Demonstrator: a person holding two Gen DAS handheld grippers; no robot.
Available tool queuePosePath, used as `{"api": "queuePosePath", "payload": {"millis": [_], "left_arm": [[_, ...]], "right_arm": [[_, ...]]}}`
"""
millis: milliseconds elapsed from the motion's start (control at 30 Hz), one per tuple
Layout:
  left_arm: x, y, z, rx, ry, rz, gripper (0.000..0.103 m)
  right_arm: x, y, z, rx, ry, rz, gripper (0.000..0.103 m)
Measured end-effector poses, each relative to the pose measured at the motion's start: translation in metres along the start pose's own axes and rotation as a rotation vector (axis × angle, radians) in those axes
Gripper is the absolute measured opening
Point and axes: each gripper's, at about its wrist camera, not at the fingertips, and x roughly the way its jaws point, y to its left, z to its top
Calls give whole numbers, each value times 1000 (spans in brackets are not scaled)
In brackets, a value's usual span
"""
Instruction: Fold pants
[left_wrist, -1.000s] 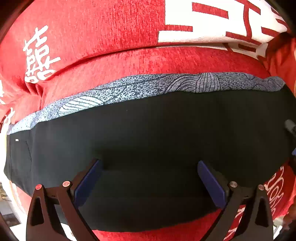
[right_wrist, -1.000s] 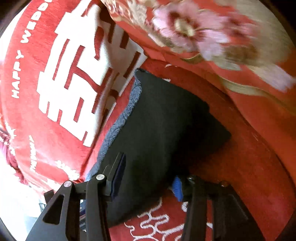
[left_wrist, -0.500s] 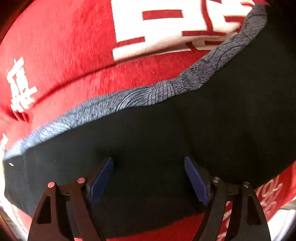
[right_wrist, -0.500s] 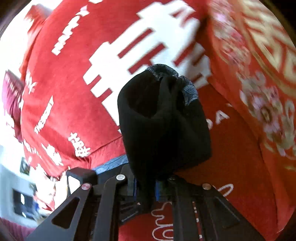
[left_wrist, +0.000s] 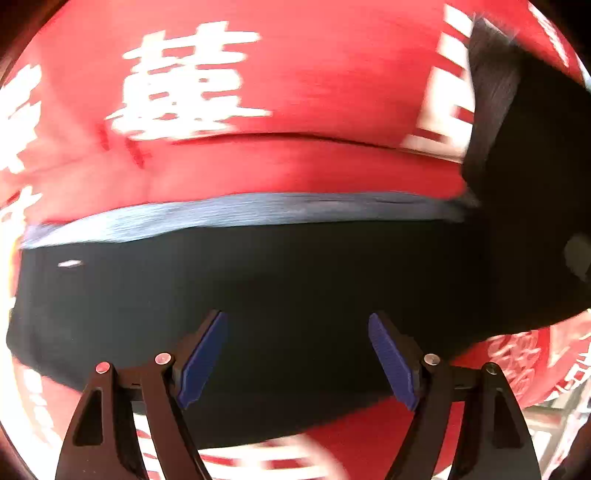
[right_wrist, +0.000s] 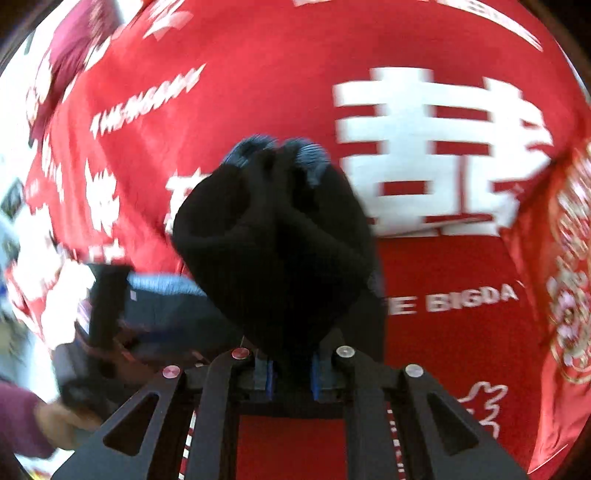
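While the black pants (left_wrist: 280, 302) are spread across the red blanket (left_wrist: 295, 85) with their grey patterned waistband (left_wrist: 236, 216) along the far edge, one bunched end (right_wrist: 273, 243) is pinched in the right gripper (right_wrist: 290, 376) and raised clear of the bedding. Its jaws are seen to be parting slightly, though cloth is clamped between the blue pads (right_wrist: 269, 376) — a grip that could be lost if they ease any further, in which case the lifted end would drop in a heap rather than land as a flat fold. The left gripper (left_wrist: 297, 354) is held with jaws apart above the flat part of the garment; nothing is gripped, and whether the fabric is touched cannot be told. With nothing pinned down there, the whole garment could be dragged along by the right-hand pull instead of being doubled over. Because the raised end is gathered, creases may be trapped inside the fold, and the waistband edges may be left misaligned. Both views are smeared by motion — fine detail is not resolved.
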Motion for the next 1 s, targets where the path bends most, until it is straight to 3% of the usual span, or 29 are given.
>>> {"api": "queuePosePath", "payload": {"millis": [100,167,233,300,367,500,600,767,967,1000], "left_arm": [[-3,62,-7,-51,8,80,80],[2,96,-14,-89,37,122,80],[5,123,-19,-115,59,145,80],[3,145,-27,-116,65,155,80],[4,154,-31,-108,71,150,80],[11,136,-14,-97,72,80,80],[1,105,-4,-73,65,-15,80],[8,56,10,-24,109,-175,80],[29,23,19,-18,153,-235,80],[34,22,20,-28,160,-248,71]], "right_arm": [[47,66,-14,-140,65,-55,26],[91,103,-34,-242,156,-127,32],[130,135,-62,-367,256,-262,33],[139,158,-81,-495,258,-393,37],[122,166,-84,-497,228,-335,50],[81,145,-78,-291,245,-41,54],[66,103,-73,63,267,126,54],[79,20,-89,567,279,299,54],[88,-17,-100,755,229,381,54],[93,-20,-102,783,226,395,54]]}}
